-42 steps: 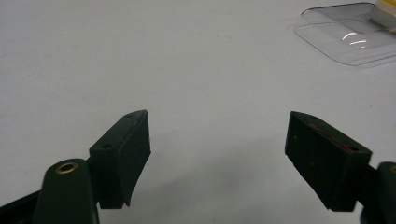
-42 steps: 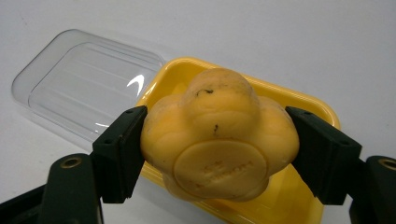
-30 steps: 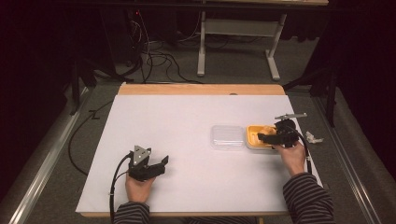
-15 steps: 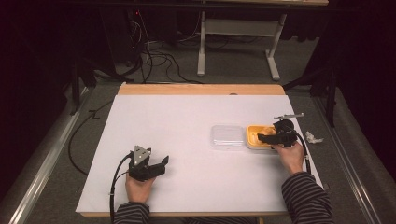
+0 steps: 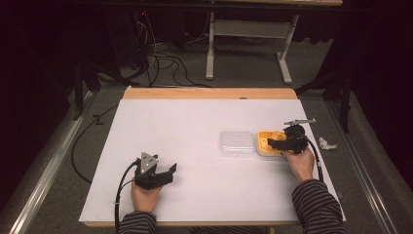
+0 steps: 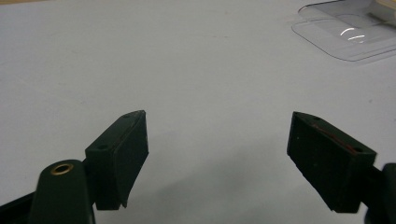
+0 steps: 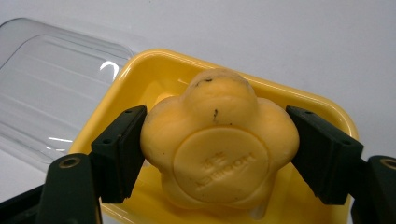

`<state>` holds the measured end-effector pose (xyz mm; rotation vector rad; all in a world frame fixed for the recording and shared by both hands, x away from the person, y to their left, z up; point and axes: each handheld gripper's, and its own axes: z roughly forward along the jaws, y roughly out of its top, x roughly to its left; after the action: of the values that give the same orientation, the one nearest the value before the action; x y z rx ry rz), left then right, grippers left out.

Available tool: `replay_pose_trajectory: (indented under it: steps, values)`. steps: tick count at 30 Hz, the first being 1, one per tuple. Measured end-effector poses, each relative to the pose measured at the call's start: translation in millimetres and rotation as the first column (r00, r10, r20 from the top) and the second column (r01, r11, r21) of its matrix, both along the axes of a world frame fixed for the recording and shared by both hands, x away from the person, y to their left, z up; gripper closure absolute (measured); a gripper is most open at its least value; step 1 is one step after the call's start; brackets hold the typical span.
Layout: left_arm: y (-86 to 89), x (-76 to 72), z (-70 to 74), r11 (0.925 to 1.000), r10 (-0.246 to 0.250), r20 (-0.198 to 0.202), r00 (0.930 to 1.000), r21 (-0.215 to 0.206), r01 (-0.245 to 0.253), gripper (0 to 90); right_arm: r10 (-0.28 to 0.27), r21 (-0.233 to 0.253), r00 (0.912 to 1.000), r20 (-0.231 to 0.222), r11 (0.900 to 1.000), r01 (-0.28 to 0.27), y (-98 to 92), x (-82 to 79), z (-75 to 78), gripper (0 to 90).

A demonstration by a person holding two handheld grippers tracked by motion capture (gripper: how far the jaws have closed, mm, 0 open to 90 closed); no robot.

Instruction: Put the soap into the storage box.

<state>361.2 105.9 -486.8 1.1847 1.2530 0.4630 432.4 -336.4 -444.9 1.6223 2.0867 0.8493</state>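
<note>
Right gripper: the black two-jaw right gripper (image 7: 219, 154) pinches a pale orange, flower-shaped bar of soap (image 7: 219, 144), one jaw pressed to each side, a round embossed stamp facing the camera.
Soap's place: the soap sits over a shallow yellow plastic dish (image 7: 322, 112), at the table's right side (image 5: 271, 143); whether it touches the dish floor cannot be told.
Lid: a clear rectangular plastic lid (image 5: 236, 142) lies flat just left of the dish, its edge close against it.
Left gripper: the black left gripper (image 6: 233, 154), topped by a grey three-cornered plate, stands with jaws spread wide and nothing between them, held near the table's near-left edge (image 5: 168, 171).
Table: a white-covered table (image 5: 185, 126) with a wooden far edge.
Beyond: a small crumpled white scrap (image 5: 327, 144) lies off the table's right edge.
</note>
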Motion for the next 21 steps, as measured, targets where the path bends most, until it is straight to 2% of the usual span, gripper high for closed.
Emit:
replay_pose_trajectory:
  steps: [10,21]
  values:
    - [0.0,0.2,0.1,1.0000,0.001,0.000,1.0000,-0.004,-0.001,20.9,-0.007,0.028,0.9999,0.011,1.000,0.006,-2.1,-0.1,0.8,24.7]
    - [0.0,0.3,0.0,1.0000,0.001,-0.002,1.0000,-0.002,-0.001,20.8,-0.010,0.021,0.9997,0.022,1.000,0.010,-2.4,-2.9,2.5,24.8]
